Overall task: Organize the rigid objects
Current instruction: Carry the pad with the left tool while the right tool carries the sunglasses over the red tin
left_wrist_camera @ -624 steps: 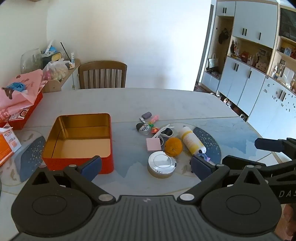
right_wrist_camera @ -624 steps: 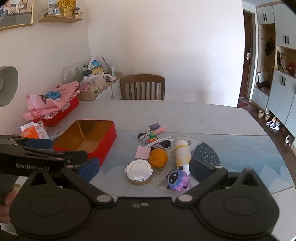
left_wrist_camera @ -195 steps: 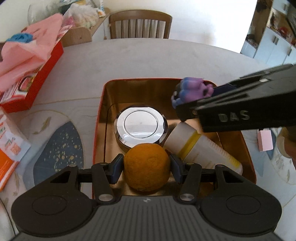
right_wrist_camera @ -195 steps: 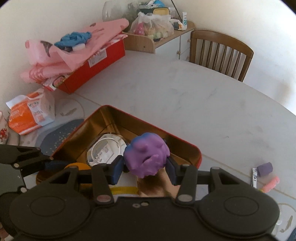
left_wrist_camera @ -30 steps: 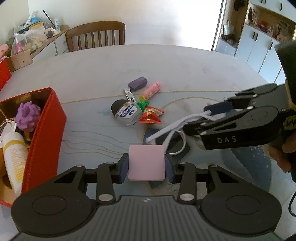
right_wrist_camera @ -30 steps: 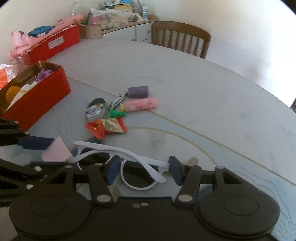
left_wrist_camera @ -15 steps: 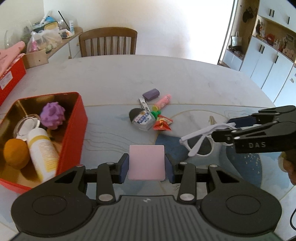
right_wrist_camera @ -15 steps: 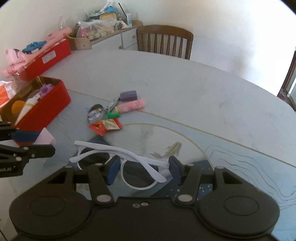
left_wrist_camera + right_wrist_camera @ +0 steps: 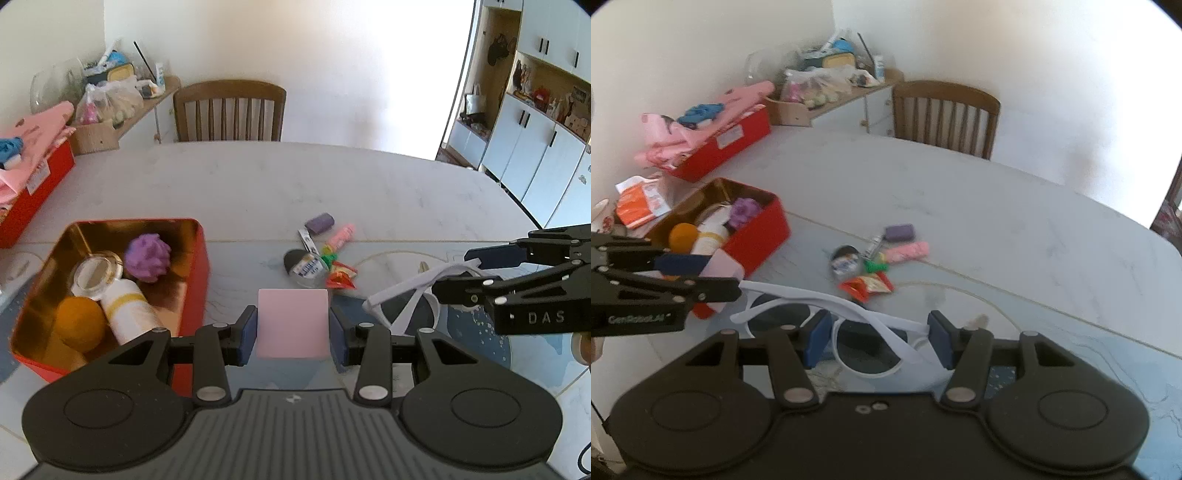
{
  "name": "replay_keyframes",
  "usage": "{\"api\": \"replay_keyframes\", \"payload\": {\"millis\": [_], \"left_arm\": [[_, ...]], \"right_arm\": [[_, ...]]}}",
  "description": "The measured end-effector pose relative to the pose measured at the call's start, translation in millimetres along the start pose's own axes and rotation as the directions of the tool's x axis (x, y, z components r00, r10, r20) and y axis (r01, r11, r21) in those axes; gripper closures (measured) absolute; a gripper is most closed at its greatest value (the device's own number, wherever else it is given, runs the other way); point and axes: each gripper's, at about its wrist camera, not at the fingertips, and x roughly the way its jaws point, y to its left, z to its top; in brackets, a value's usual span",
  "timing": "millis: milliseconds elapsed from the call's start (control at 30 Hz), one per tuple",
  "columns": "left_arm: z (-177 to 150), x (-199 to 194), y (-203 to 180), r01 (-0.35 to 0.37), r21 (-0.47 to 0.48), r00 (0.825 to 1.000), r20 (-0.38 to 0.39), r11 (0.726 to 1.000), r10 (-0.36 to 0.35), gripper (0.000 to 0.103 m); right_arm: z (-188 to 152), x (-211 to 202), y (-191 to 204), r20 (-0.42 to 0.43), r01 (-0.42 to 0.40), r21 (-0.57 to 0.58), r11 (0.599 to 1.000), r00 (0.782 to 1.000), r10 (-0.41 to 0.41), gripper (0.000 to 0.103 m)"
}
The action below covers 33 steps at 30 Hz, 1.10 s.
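My left tongs [image 9: 293,328] pinch a flat, square pink pad [image 9: 292,323] by its two side edges, held above the counter [image 9: 258,177] just right of the red tin [image 9: 192,280]. The tin is a rectangular box with rounded corners, a glossy red outside and a gold reflective inside. It holds a dimpled orange [image 9: 79,324], a white tube with a yellow band [image 9: 127,310] lying tilted, a round mirror-topped compact [image 9: 96,273] and a knobbly purple toy [image 9: 147,258].

My right tongs [image 9: 879,339] pinch white-framed sunglasses [image 9: 846,325] across one lens, their arms sticking out to the left toward the left tongs. They are held above a dark speckled placemat [image 9: 1008,380].

Between the tin and the sunglasses lies a loose cluster: a purple block [image 9: 320,222], a pink ridged stick [image 9: 341,234], nail clippers [image 9: 306,238], a dark round case with a label [image 9: 304,266] and a crinkled red wrapper [image 9: 341,277].

The far half of the pale marble counter is bare up to its curved edge, where a wooden slat-back chair [image 9: 229,110] stands. A second red box piled with pink cloth [image 9: 713,147] sits at the far left edge.
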Motion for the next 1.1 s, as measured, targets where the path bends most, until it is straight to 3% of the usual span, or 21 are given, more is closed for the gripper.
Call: {"api": "replay_keyframes", "payload": {"millis": [633,1100], "left_arm": [[26,-31,110,-0.043,-0.040,0.996,0.075,0.998,0.046,0.063],[44,-8,192,-0.026,-0.034,0.999,0.044,0.999,0.028,0.063]], "right_arm": [[47,15,100,0.032,-0.036,-0.099,0.994,0.999,0.039,0.046],[67,66,182,-0.024,-0.048,-0.225,0.973,0.999,0.043,0.046]]}}
